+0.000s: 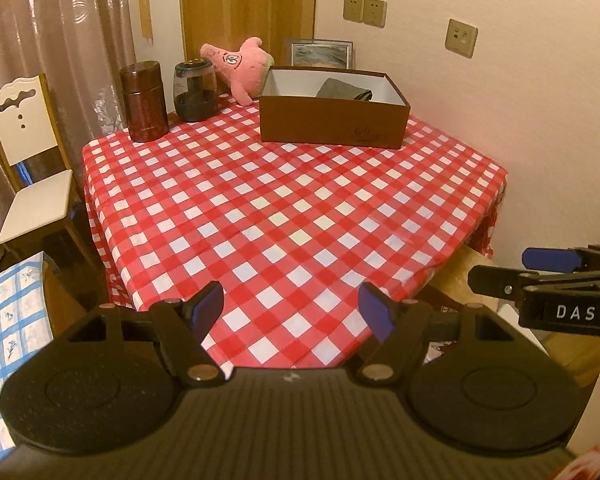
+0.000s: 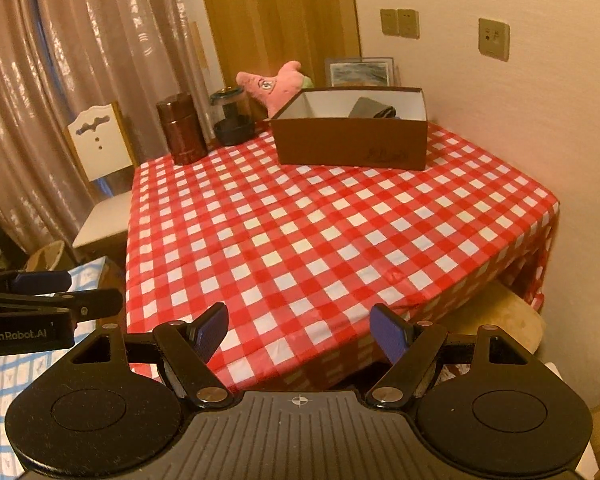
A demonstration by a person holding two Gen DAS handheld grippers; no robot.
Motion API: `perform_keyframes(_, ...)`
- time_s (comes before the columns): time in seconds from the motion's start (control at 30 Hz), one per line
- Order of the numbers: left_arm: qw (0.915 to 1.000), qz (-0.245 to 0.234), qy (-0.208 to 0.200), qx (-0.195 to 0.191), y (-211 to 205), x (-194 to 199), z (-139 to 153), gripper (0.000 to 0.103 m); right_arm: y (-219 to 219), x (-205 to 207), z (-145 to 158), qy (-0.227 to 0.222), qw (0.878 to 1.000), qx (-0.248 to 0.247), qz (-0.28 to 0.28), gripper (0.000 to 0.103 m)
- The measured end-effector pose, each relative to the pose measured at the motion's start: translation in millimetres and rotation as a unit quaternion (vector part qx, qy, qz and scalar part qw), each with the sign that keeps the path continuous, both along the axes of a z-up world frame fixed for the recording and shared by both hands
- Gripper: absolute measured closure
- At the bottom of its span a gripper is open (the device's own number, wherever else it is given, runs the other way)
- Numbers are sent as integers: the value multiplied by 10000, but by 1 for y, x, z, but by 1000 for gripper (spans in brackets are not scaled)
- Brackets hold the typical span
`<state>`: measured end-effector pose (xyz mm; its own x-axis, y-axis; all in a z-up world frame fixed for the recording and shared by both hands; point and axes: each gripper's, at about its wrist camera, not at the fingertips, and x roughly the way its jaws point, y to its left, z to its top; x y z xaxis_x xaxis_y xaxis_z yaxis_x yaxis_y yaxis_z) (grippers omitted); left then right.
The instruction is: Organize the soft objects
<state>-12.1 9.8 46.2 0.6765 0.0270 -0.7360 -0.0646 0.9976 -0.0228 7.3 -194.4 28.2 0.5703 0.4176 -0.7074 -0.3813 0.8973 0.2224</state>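
A table under a red-and-white checked cloth [image 1: 284, 208] fills the corner of the room, with an open brown box [image 1: 334, 128] at its far side holding a folded grey cloth [image 1: 342, 89]. Behind the box a pink plush toy [image 1: 238, 65] leans by the wall, beside a dark jar [image 1: 144, 101] and a glass grinder [image 1: 196, 90]. Both grippers hang over the near edge: left gripper [image 1: 291, 308] and right gripper [image 2: 300, 326], jaws spread wide and empty.

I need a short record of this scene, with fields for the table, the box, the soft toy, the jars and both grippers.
table: red checked cloth
box: brown, open, far side, grey folded item inside
soft toy: pink plush, behind box, outside it
jars: brown canister and dark-lidded jar, far left corner
left gripper: open, empty
right gripper: open, empty
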Motion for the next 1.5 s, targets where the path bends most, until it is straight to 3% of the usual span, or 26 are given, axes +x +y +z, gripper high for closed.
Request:
perform_keyframes(0.43, 10000, 83, 23, 36, -21, -3, 4, 30, -19, 5, 0, 48, 9999, 5, 108, 26)
perform_keyframes(1.5, 10000, 39, -4, 35, -29, -7, 4, 30, -28, -1, -2, 41, 9999, -16, 122, 26)
